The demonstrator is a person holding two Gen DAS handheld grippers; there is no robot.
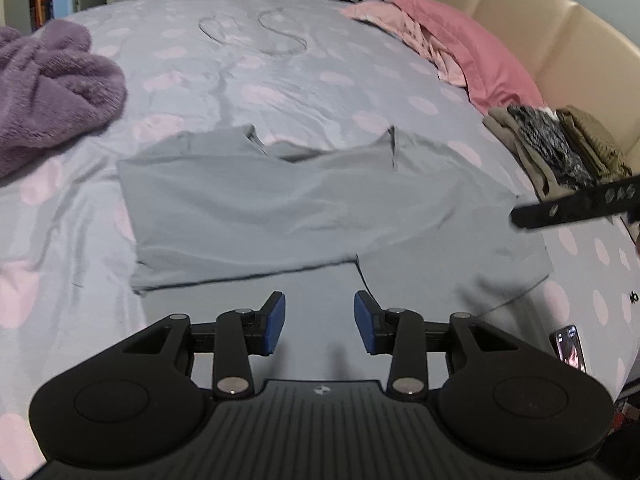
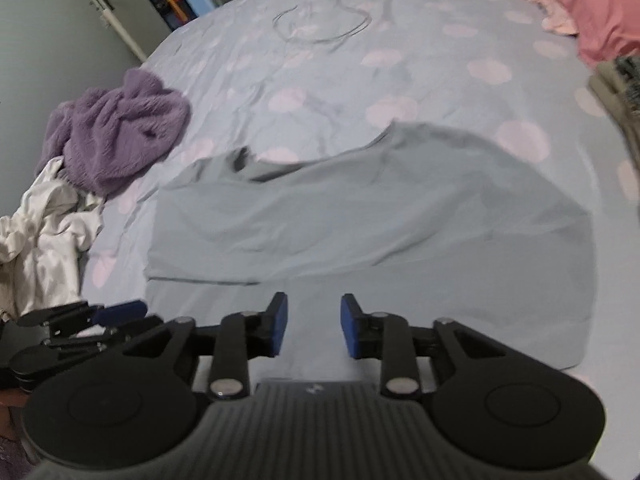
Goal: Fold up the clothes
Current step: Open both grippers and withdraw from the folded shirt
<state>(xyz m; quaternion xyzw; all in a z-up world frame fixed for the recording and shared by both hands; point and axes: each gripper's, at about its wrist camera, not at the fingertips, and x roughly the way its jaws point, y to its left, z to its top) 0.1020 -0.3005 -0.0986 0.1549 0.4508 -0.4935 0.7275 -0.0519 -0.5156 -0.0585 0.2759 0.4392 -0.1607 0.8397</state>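
A grey T-shirt [image 1: 280, 208] lies flat on the bed, its upper part folded down over the lower part; it also shows in the right wrist view [image 2: 360, 216]. My left gripper [image 1: 320, 322] is open and empty, hovering over the shirt's near part. My right gripper [image 2: 314, 322] is open and empty, also over the near part of the shirt. The left gripper [image 2: 116, 312] shows at the lower left of the right wrist view. A black finger of the right gripper [image 1: 576, 208] reaches in at the right edge of the left wrist view.
The bed has a blue sheet with pink dots [image 1: 280, 80]. A purple fluffy garment [image 1: 52, 88] lies left, white clothes [image 2: 44, 232] beside it. Folded clothes [image 1: 560, 148] and pink pillows [image 1: 460, 40] lie right. A cable [image 1: 260, 32] lies far back. A phone [image 1: 570, 348] lies right.
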